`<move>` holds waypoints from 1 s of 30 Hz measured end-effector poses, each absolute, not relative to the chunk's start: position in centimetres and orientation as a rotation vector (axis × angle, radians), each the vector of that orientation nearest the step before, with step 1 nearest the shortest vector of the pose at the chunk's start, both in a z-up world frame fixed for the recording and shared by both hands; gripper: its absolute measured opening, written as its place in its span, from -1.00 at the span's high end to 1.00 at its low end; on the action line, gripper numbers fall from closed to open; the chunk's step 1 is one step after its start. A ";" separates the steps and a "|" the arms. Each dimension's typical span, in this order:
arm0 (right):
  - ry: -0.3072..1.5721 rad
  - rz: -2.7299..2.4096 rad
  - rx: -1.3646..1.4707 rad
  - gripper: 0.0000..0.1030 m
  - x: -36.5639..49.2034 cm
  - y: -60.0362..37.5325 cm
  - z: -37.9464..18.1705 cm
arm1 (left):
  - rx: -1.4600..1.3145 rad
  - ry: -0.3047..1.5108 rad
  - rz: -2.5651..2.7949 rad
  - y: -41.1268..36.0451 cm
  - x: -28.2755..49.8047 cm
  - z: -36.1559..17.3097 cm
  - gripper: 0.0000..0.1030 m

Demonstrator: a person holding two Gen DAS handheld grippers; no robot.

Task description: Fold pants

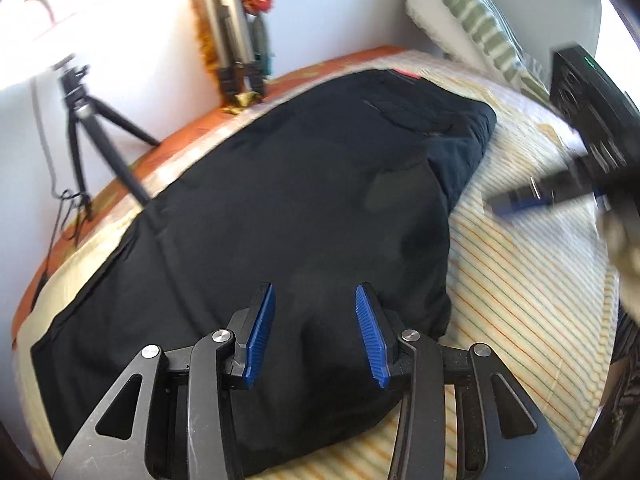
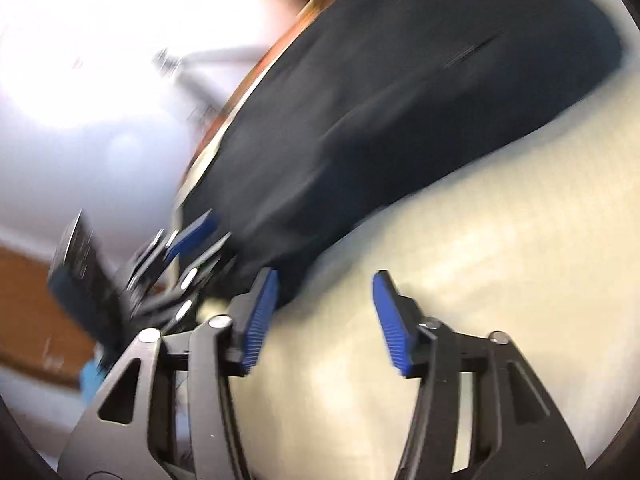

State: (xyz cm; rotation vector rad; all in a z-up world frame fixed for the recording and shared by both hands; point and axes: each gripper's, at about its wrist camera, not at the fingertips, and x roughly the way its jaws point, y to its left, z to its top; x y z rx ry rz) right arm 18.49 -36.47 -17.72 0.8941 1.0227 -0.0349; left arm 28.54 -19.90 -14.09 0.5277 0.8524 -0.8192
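Observation:
Black pants (image 1: 280,200) lie spread over the striped bed sheet (image 1: 520,280), with a red tag at their far end. My left gripper (image 1: 314,288) hovers over their near part. Its blue pads stand apart and nothing is pinched between them. In the right wrist view, which is blurred, the pants (image 2: 400,100) run from the upper right down to the lower left. My right gripper (image 2: 326,274) is open over the pale sheet (image 2: 480,260), its left finger (image 2: 260,312) beside the pants' edge. Each gripper shows in the other's view: the right gripper (image 1: 520,200) at the right and the left gripper (image 2: 192,236) at the left.
A striped green and white pillow (image 1: 460,12) lies at the head of the bed. A black tripod (image 1: 80,120) stands on the floor beyond the bed's orange edge (image 1: 180,148). More stands lean against the white wall (image 1: 236,40).

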 end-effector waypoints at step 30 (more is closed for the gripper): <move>0.960 -0.370 0.587 0.62 20.7 -43.1 -15.0 | 0.501 0.889 -0.849 -20.8 26.6 -16.5 0.21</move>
